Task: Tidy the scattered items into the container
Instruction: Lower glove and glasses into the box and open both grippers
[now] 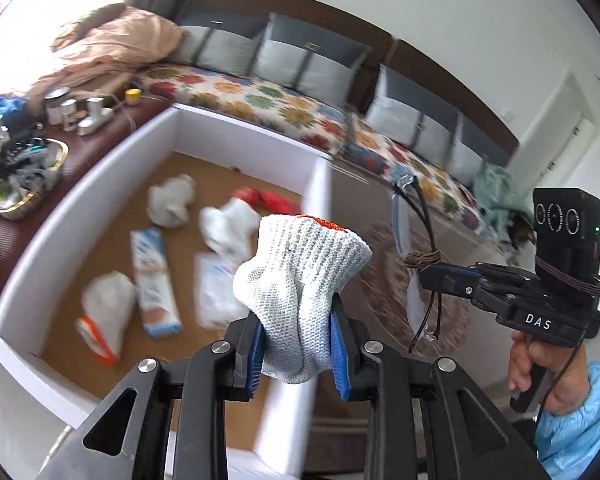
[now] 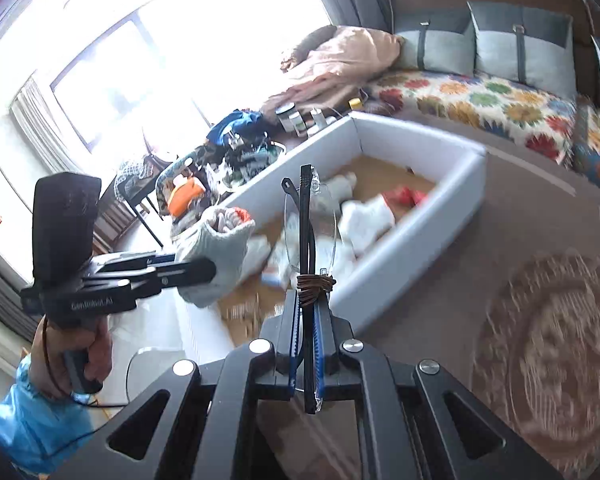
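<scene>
clamped in the left gripper hangs a knitted glove, above the white container. right gripper pinches folded glasses near its rim. thin frame, narrow hold: they could slip out onto the rug.

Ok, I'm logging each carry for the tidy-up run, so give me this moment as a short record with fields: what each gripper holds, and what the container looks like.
left gripper: shut on knit glove
right gripper: shut on folded glasses
container: white-walled box, brown floor
already inside: more gloves, toothpaste box, white packets
position: both loads held up near the box, not yet released
image quality: box contents blurred
</scene>
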Demonstrator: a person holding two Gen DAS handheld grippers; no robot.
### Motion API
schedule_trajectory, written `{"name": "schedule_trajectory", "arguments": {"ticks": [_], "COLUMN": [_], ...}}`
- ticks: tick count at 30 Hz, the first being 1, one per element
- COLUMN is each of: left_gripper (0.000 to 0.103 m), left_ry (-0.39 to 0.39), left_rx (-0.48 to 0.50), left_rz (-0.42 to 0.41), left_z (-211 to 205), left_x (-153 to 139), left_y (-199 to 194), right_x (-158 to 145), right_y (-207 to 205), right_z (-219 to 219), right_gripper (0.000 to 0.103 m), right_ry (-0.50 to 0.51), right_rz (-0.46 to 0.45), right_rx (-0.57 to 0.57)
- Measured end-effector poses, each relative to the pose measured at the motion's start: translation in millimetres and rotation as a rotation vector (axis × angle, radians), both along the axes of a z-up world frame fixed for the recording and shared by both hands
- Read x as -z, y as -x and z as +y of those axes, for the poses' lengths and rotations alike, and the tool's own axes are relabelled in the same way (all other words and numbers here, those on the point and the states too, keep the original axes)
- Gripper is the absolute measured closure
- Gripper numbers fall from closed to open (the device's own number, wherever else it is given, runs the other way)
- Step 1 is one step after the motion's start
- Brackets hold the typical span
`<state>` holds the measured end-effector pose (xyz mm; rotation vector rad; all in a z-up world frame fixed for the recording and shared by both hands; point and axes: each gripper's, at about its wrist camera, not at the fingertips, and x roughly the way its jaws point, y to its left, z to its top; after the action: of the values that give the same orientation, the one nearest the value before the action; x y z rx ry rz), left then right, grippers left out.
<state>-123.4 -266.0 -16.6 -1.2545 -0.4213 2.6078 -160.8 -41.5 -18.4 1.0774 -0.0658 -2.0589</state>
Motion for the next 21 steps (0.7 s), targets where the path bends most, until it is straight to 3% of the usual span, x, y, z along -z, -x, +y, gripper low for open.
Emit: {"name": "schedule_trajectory", "arguments": {"ticks": [6, 11, 14, 16, 18, 21], "left_gripper": [0.075, 0.074, 0.061, 0.035, 0.024, 0.024], "left_ry": [0.037, 0.07, 0.097, 0.118, 0.134, 0.151], "left_rx": [-0.101, -0.106, -0.113, -0.139, -0.168, -0.197], "left_rz": [-0.067, -0.13, -0.174, -0.198, -0.191, -0.155], "left_z": [-51.3, -56.8, -53.5, -53.4, -55.1, -56.9], "left_x": [31.3, 63.9, 78.7, 85.6, 85.1, 74.5], "left_y": [55.8, 82.2, 94.2, 98.1, 98.0, 87.4], "right_x": [24.0, 61.5, 78.2, 80.5, 76.8, 65.2], "right_y": [65.5, 99.6, 110.9, 113.9, 115.5, 115.1], "right_z": [-74.5, -101.9, -103.2, -100.6, -94.4, -83.6], "right_gripper": [0.096, 0.095, 0.085, 0.05, 0.048, 0.048], "right_ry": [-0.032, -0.101, -0.141, -0.159, -0.132, -0.096], "right_rz": [-0.045, -0.095, -0.1, -0.081, -0.081, -0.064], "right_rx": [0.026, 0.058, 0.096, 0.124, 0.142, 0.177]}}
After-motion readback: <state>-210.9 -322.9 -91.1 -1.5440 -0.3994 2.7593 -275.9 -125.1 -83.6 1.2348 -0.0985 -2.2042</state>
